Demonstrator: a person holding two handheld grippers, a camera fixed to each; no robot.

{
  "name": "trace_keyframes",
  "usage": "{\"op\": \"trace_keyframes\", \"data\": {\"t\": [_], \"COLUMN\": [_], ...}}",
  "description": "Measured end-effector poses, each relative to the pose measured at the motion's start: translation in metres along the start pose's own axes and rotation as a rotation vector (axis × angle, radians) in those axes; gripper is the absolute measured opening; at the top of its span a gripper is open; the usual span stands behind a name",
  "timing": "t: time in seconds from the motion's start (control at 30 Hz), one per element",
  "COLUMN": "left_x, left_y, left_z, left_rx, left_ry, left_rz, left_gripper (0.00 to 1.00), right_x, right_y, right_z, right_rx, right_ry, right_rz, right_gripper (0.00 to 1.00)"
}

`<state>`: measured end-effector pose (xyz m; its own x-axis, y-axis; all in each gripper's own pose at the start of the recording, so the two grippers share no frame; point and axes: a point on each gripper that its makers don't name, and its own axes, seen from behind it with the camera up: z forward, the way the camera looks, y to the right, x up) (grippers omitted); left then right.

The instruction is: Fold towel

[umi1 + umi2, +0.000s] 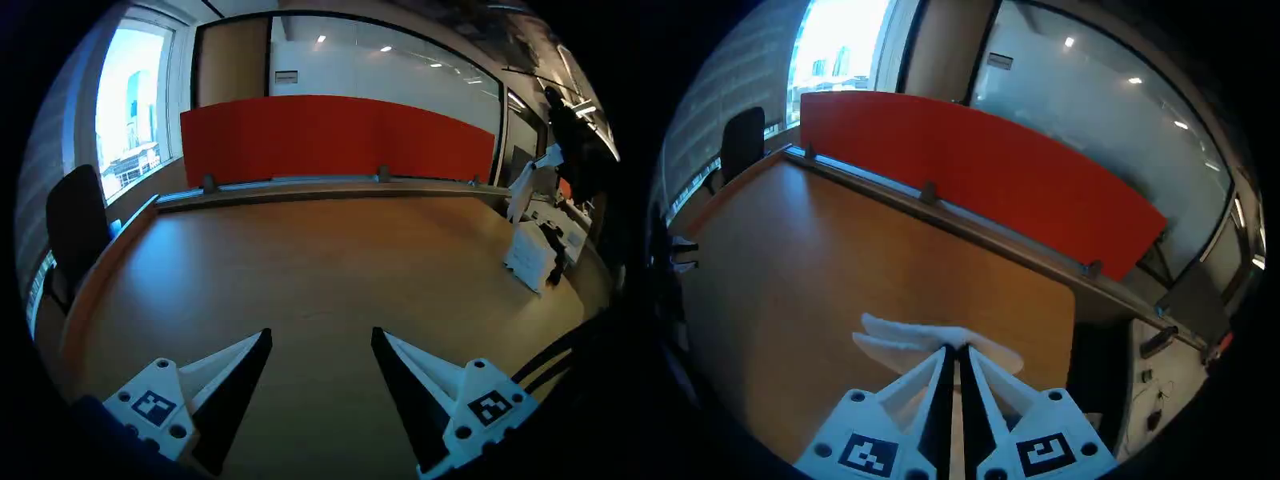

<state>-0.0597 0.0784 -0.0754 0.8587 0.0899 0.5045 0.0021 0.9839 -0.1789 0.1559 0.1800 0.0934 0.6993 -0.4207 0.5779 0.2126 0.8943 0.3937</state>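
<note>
A white towel (912,336) hangs in folded layers over the right end of the wooden table (800,256), and my right gripper (958,352) is shut on it, a thin strip of cloth pinched between the fingers. In the left gripper view the same white towel (520,192) dangles at the far right, under a dark arm (576,144). My left gripper (320,332) stands wide open low above the bare table (320,256), with nothing between its fingers.
A red partition (336,136) on a metal rail runs along the table's far edge. A black office chair (76,216) stands at the left by the window. A white blocky stack (532,256) lies at the table's right end. Off the right edge is lower floor with cables (1152,400).
</note>
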Motion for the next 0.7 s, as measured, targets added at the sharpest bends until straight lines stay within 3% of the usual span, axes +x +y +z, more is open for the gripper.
{"op": "trace_keyframes", "data": {"t": [0.3, 0.7], "left_x": [0.002, 0.003], "left_y": [0.004, 0.010], "left_z": [0.001, 0.001], "left_rx": [-0.013, -0.038], "left_ry": [0.001, 0.000], "left_rz": [0.008, 0.024], "left_gripper": [0.92, 0.92], "right_x": [-0.040, -0.129], "right_y": [0.000, 0.001], "right_z": [-0.018, -0.040], "right_rx": [-0.013, -0.054], "right_ry": [-0.031, -0.125], "right_rz": [0.039, 0.161], "right_gripper": [0.05, 0.05]}}
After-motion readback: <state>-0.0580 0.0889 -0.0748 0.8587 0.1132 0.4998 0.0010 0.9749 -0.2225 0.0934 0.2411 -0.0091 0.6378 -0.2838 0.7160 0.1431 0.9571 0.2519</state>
